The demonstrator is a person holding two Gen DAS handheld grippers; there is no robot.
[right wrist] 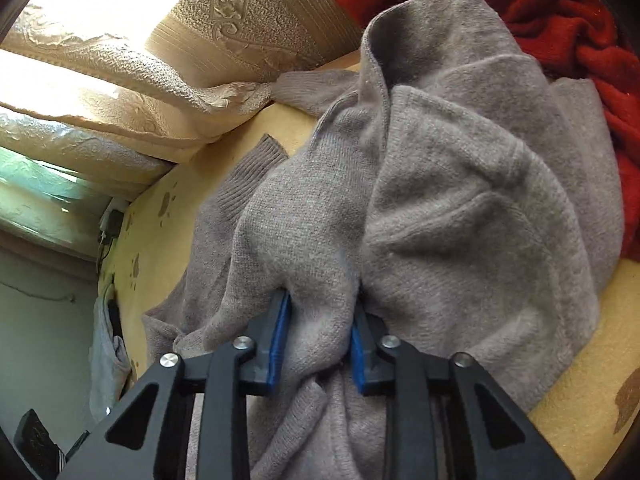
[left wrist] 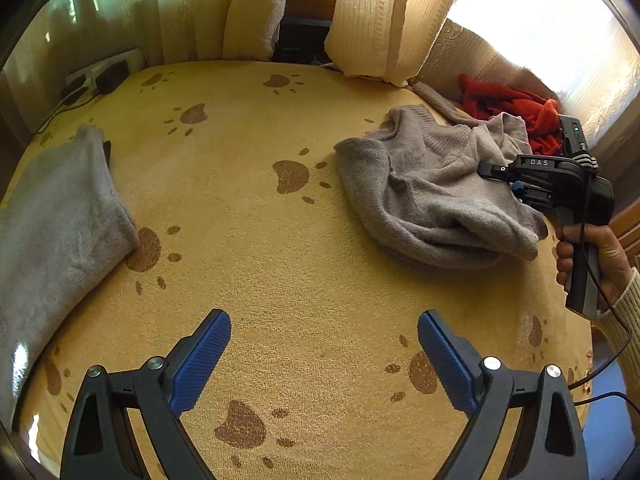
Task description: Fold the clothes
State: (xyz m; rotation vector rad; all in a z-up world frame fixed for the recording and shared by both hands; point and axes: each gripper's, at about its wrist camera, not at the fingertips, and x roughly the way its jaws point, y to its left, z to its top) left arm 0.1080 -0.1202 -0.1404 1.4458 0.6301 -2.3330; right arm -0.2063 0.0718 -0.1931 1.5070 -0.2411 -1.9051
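Observation:
A crumpled grey-taupe knit sweater (left wrist: 432,188) lies on the yellow paw-print blanket (left wrist: 280,280), right of centre in the left wrist view. My right gripper (right wrist: 320,320) is shut on a bunched fold of the grey sweater (right wrist: 460,200); fabric fills the gap between its blue pads (right wrist: 282,332) and covers their tips. From the left wrist view the right gripper (left wrist: 492,170) reaches onto the sweater from the right, held by a hand (left wrist: 588,256). My left gripper (left wrist: 324,340) hangs open over bare blanket, well short of the sweater, nothing between its fingers.
A folded grey garment (left wrist: 56,240) rests at the blanket's left edge. A red garment (left wrist: 516,108) is heaped behind the sweater by patterned cushions (right wrist: 240,32). Cream curtains (left wrist: 368,16) hang at the back. A power strip with plugs (left wrist: 100,76) sits at far left.

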